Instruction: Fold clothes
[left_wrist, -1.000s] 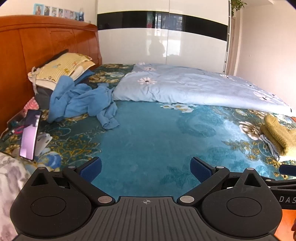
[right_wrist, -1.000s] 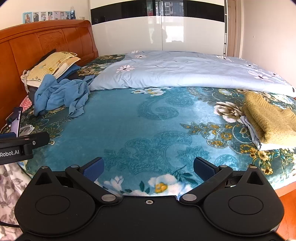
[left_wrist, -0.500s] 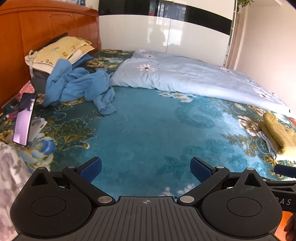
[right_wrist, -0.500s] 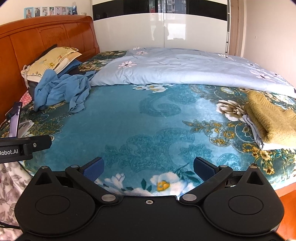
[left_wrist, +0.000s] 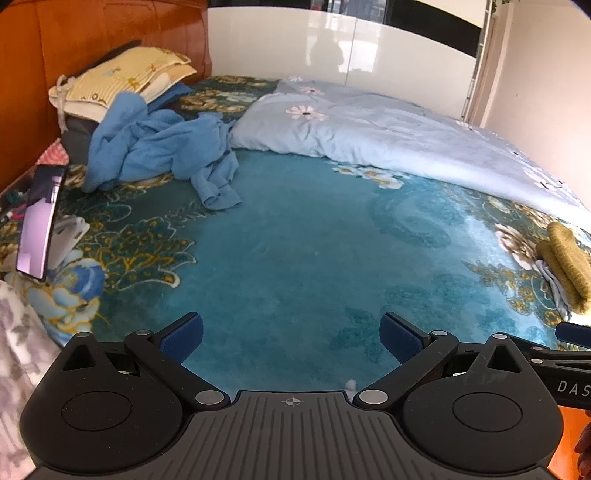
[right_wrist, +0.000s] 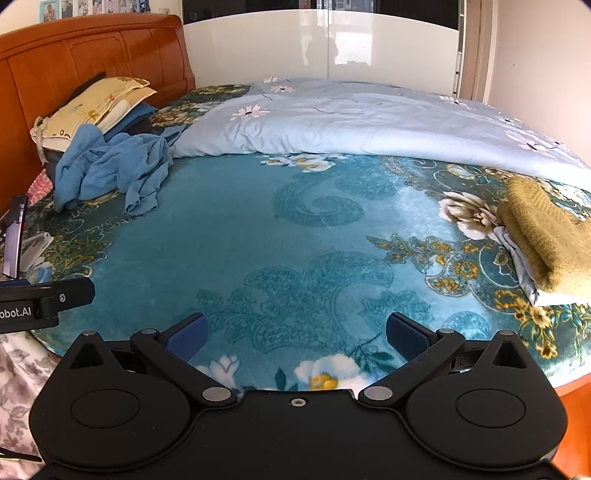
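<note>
Phone (left_wrist: 37, 221) propped at the bed's left edge. Blue garment (left_wrist: 159, 151), crumpled, lies far left on the teal blanket (left_wrist: 295, 258), below the yellow pillow (left_wrist: 125, 79) and just beside the pale quilt (left_wrist: 388, 136). Left gripper (left_wrist: 291, 338): fingers spread wide, empty, above bare blanket. Right gripper (right_wrist: 296, 338): same, spread and empty. Mustard sweater (right_wrist: 546, 236), folded, sits atop white cloth at the right edge, well apart from the blue garment.

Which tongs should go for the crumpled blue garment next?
Left, probably. Both the left tongs and right tongs are open and empty, but the crumpled blue garment lies on the bed's left side, nearer the left ones.
</note>
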